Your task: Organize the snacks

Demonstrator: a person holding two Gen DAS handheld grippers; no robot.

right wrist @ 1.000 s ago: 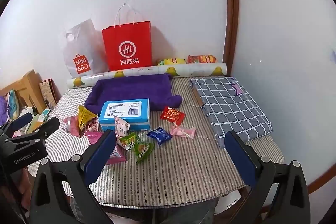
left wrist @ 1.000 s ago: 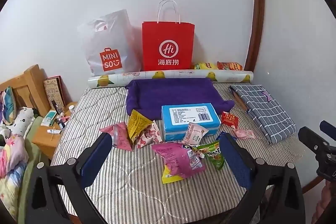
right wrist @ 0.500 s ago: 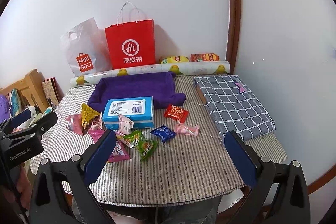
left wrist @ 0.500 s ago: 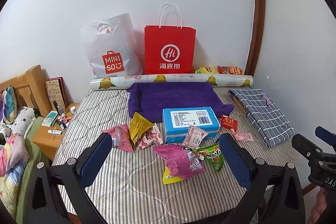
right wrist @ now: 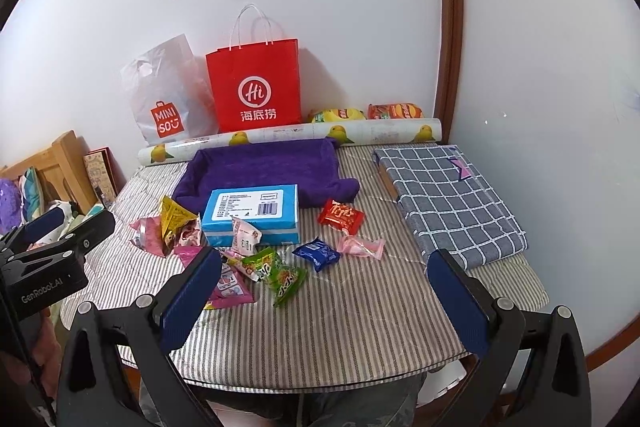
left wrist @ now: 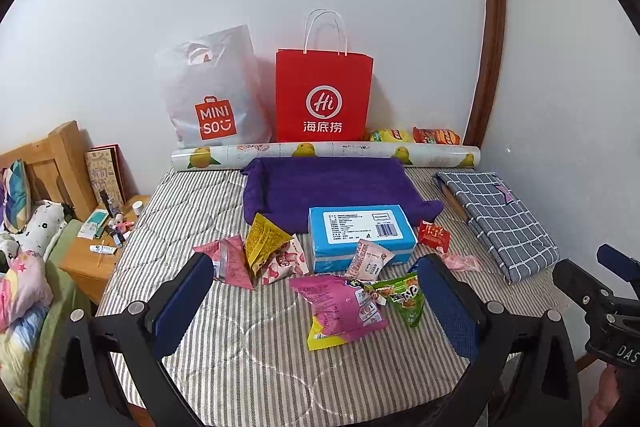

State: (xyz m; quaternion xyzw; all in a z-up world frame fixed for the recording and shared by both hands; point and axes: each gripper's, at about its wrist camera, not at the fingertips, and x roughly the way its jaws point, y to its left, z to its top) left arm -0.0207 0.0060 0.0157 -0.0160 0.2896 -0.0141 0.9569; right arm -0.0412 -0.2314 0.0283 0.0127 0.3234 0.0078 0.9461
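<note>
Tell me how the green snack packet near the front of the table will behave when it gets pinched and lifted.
The green snack packet looks like thin crinkled film, so it will probably flop and crumple rather than hold its shape. It looks small and puffy, so likely light. Its glossy wrapper may slip unless gripped firmly. It lies flat on the striped table cover, so rolling seems unlikely.

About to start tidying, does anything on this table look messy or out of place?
Yes. Snack packets lie scattered at odd angles around the blue box, some overlapping. The purple tray behind it holds none. Nothing looks spilled or torn.
</note>
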